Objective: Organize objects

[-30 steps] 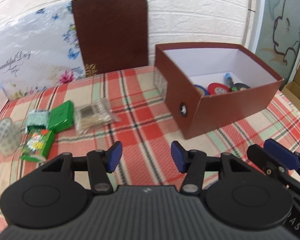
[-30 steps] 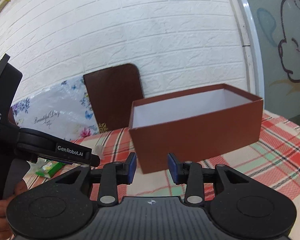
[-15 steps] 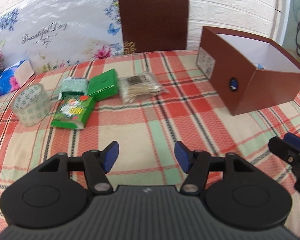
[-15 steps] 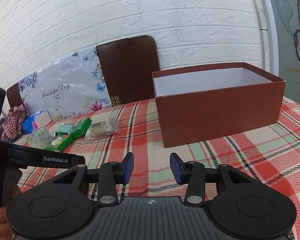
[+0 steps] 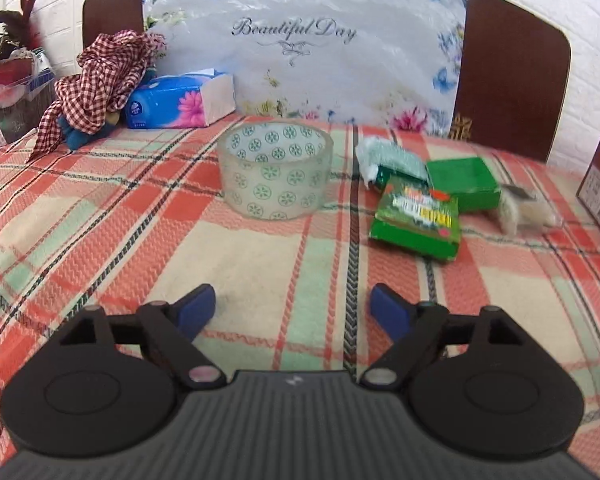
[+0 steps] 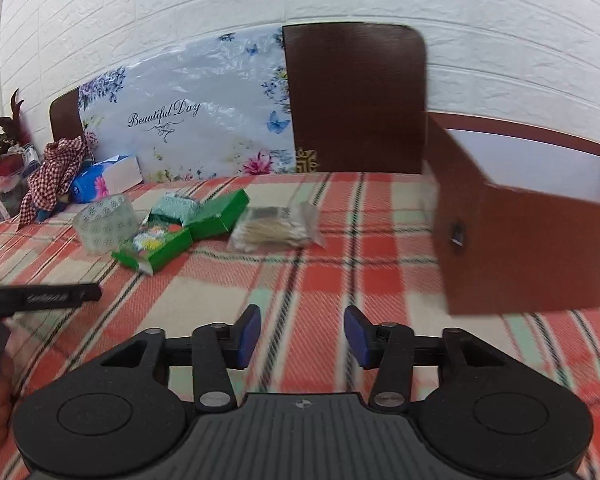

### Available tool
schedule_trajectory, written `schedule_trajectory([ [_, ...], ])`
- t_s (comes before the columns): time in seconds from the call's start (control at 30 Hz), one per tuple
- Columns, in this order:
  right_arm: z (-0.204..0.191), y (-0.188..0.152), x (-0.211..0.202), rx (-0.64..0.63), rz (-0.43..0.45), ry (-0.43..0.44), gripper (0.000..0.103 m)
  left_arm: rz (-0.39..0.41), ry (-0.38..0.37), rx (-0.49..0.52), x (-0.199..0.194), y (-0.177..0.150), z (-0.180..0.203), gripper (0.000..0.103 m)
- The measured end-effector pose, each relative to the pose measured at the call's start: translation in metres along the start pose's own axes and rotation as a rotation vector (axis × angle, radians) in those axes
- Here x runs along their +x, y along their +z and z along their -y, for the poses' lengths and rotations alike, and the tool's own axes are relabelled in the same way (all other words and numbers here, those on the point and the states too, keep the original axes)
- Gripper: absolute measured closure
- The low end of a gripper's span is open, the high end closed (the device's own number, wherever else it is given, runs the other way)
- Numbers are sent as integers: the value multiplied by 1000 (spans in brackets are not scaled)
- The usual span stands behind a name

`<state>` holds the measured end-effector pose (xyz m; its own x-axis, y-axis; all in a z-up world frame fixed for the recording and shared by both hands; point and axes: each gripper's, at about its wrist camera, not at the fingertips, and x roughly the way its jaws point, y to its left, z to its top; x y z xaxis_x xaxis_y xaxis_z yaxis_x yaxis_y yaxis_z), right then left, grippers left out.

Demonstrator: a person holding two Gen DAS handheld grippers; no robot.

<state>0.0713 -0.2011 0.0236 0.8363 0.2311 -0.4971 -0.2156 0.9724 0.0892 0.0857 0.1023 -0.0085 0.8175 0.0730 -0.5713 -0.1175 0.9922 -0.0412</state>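
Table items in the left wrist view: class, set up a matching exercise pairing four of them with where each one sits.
Things:
1. tape roll
2. tissue pack
3. checked cloth
4. printed green box

Places:
A. far left, draped over a blue thing beside the tissues
B. middle of the cloth-covered table, standing on its flat side
C. right of the tape, in front of a plain green box
D. at the back, against the flowered board

Pairs: 1-B, 2-D, 3-A, 4-C
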Motion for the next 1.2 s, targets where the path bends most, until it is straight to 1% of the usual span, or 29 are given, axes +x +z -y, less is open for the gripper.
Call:
schedule_trajectory([
  [0.03, -2, 7, 13, -1, 4, 9, 46, 1, 6, 9, 0, -1, 3, 17],
  [0.07, -3, 14, 26, -12, 15, 12, 46, 6, 8, 19, 0, -1, 6, 17],
  [0.13, -2, 27, 51, -49, 33, -16, 46, 9, -6, 27, 1, -1, 9, 17],
  [0.2, 2, 37, 75, -67, 15, -29, 46, 10, -11, 21, 2, -2, 8, 17],
  [0.3, 6, 44, 103, -94, -30, -5, 46, 11, -16, 22, 3, -3, 8, 17],
  [0.37, 7, 42, 114, -104, -69, 20, 70, 11, -23, 19, 4, -3, 7, 17],
  [0.4, 7, 40, 113, -102, -55, 32, 98, 12, -24, 17, 4, -3, 7, 17],
  [0.43, 7, 40, 111, -103, -60, 42, 99, 12, -27, 16, 4, -2, 6, 17],
  [0.57, 5, 30, 94, -107, -47, 68, 99, 11, -26, 20, 5, -1, 8, 16],
  [0.67, 9, 17, 72, -57, -60, 80, 99, 10, -25, 22, 5, -1, 8, 16],
  [0.8, 20, -8, 27, -24, -85, 85, 99, 9, -20, 29, 4, -2, 9, 16],
  [0.9, 30, -30, -13, -8, -99, 62, 99, 7, -15, 37, 4, -2, 11, 15],
  [1.03, 40, -59, -63, -36, -84, -13, 99, 5, -5, 54, 4, -2, 13, 15],
  [1.1, 45, -68, -77, -27, -74, -19, 99, 3, -1, 60, 4, -2, 14, 15],
  [1.2, 45, -73, -84, -24, -53, -26, 91, 2, 7, 67, 4, -2, 15, 14],
])
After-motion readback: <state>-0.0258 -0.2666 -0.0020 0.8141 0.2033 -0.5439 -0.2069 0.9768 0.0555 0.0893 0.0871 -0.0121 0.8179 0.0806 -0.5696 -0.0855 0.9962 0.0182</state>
